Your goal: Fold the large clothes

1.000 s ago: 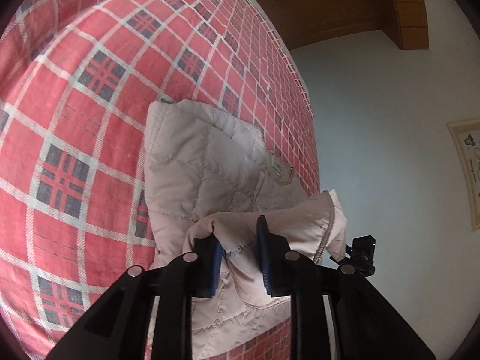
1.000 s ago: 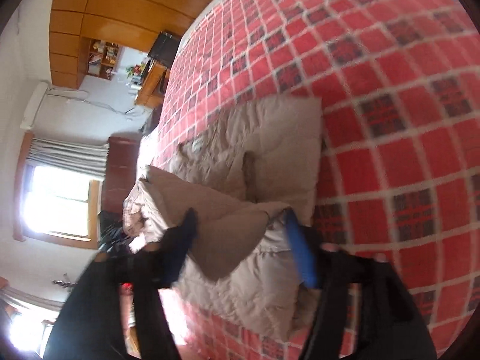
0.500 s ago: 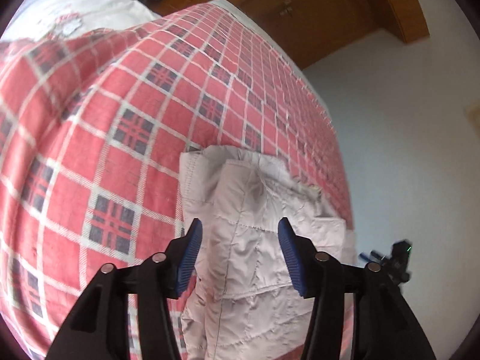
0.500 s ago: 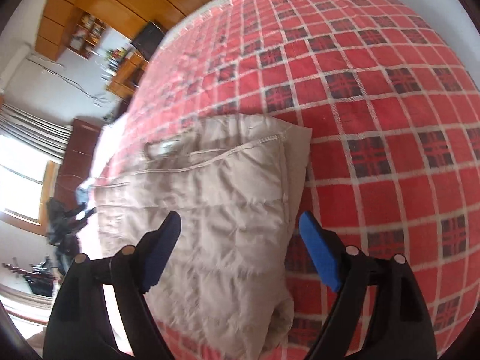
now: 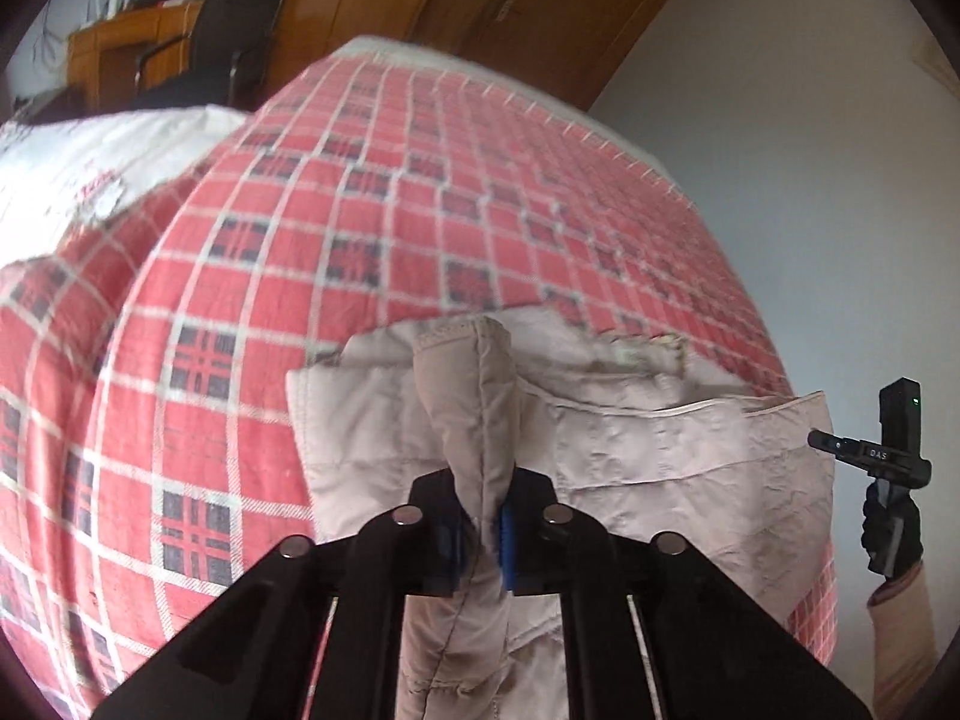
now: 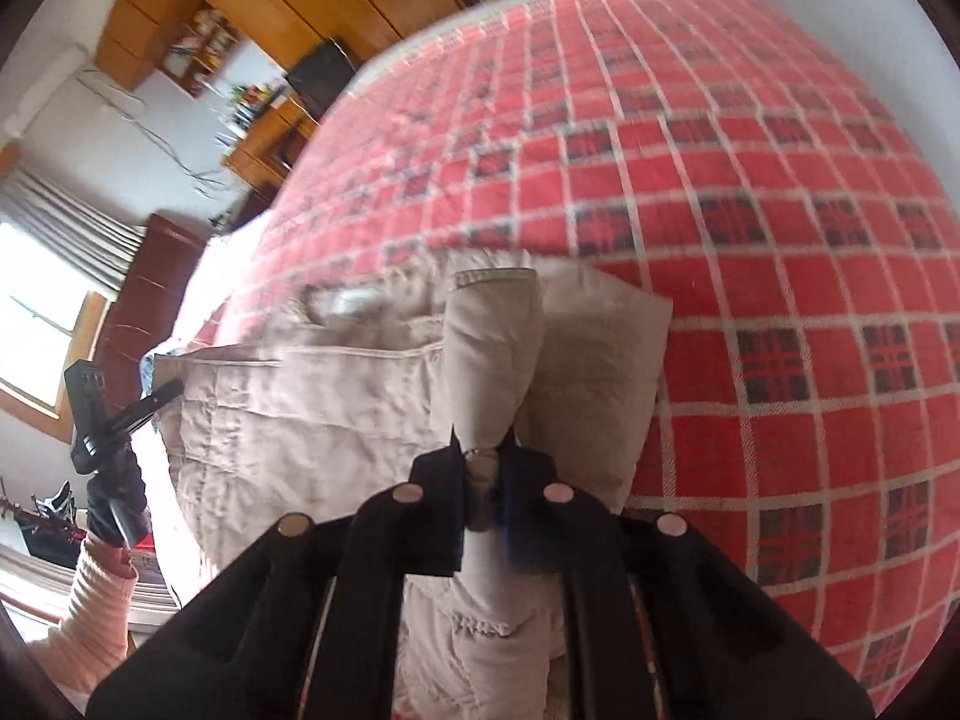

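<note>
A beige quilted jacket (image 5: 648,456) lies folded on the red plaid bedspread (image 5: 336,276), close to the near edge of the bed. My left gripper (image 5: 483,531) is shut on a pinched ridge of the jacket near its left side. In the right wrist view the same jacket (image 6: 312,420) spreads to the left, and my right gripper (image 6: 487,510) is shut on a raised fold of it near its right side. Each pinched fold stands up between the blue pads and hides the cloth behind it.
The plaid bedspread (image 6: 750,228) stretches far beyond the jacket. A white pillow (image 5: 90,168) lies at the bed's far left. A wooden desk and a dark chair (image 5: 204,36) stand behind the bed, with a wooden wardrobe (image 5: 480,6). A gloved hand (image 6: 114,498) holds the other handle.
Half a second ago both grippers stood open over the flat jacket. Now both have come down and shut, each pinching up a fold of the jacket.
</note>
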{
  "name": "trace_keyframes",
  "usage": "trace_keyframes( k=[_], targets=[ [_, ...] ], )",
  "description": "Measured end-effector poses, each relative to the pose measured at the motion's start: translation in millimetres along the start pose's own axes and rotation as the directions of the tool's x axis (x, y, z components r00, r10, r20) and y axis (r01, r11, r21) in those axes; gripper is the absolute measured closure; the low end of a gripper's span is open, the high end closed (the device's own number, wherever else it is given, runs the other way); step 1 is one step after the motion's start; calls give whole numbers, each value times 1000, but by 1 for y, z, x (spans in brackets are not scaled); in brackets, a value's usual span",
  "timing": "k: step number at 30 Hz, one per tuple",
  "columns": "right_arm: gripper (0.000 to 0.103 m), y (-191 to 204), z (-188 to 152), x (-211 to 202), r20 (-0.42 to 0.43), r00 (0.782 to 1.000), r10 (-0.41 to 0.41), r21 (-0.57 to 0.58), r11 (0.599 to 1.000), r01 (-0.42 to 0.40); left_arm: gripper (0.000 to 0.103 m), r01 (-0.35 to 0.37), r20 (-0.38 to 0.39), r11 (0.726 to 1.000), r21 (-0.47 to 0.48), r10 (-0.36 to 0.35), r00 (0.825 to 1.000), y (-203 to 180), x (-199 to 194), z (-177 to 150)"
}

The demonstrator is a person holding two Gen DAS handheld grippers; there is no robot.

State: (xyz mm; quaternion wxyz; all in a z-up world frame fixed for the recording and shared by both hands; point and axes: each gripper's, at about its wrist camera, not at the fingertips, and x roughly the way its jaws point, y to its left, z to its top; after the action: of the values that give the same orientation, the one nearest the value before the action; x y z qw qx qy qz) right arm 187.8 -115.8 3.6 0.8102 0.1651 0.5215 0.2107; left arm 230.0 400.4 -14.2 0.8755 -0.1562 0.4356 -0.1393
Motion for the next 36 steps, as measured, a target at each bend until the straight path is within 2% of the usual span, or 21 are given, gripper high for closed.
trace_keyframes(
  k=[5, 9, 11, 15, 19, 24, 27, 30, 32, 33, 36],
  targets=[
    [96, 6, 22, -33, 85, 996, 38, -6, 999, -38, 97, 28, 127, 1000, -5, -27, 992, -9, -23, 27],
    [96, 4, 51, -30, 111, 993, 38, 27, 999, -41, 97, 29, 149, 998, -52, -21, 989, -3, -11, 56],
    [96, 0, 65, -15, 100, 995, 21, 43, 999, -25, 97, -4, 125, 998, -55, 11, 992, 3, 4, 65],
    [96, -17, 76, 21, 45, 999, -11, 96, 995, 7, 97, -54, 10, 992, -116, 56, 998, 28, 50, 65],
    [96, -33, 75, 54, -16, 998, -53, 141, 988, 54, 97, -103, -94, 982, -156, 89, 992, 52, 87, 54],
    [95, -53, 68, 80, -67, 995, -77, 203, 975, 89, 94, -126, -162, 978, -163, 100, 982, 64, 113, 43],
    [93, -58, 63, 91, -92, 991, -98, 216, 970, 116, 90, -116, -170, 974, -192, 84, 982, 68, 115, 41],
    [86, -58, 62, 87, -83, 992, -99, 220, 969, 116, 84, -91, -172, 962, -256, 47, 984, 75, 107, 43],
    [73, -49, 60, 75, -69, 992, -110, 204, 971, 122, 70, -64, -154, 955, -289, 19, 988, 76, 93, 42],
    [66, -45, 57, 68, -59, 991, -117, 192, 973, 126, 66, -48, -140, 954, -295, 7, 990, 75, 82, 40],
    [64, -35, 45, 41, -33, 993, -110, 145, 983, 114, 57, -8, -119, 957, -291, -28, 992, 66, 50, 28]
  ],
)
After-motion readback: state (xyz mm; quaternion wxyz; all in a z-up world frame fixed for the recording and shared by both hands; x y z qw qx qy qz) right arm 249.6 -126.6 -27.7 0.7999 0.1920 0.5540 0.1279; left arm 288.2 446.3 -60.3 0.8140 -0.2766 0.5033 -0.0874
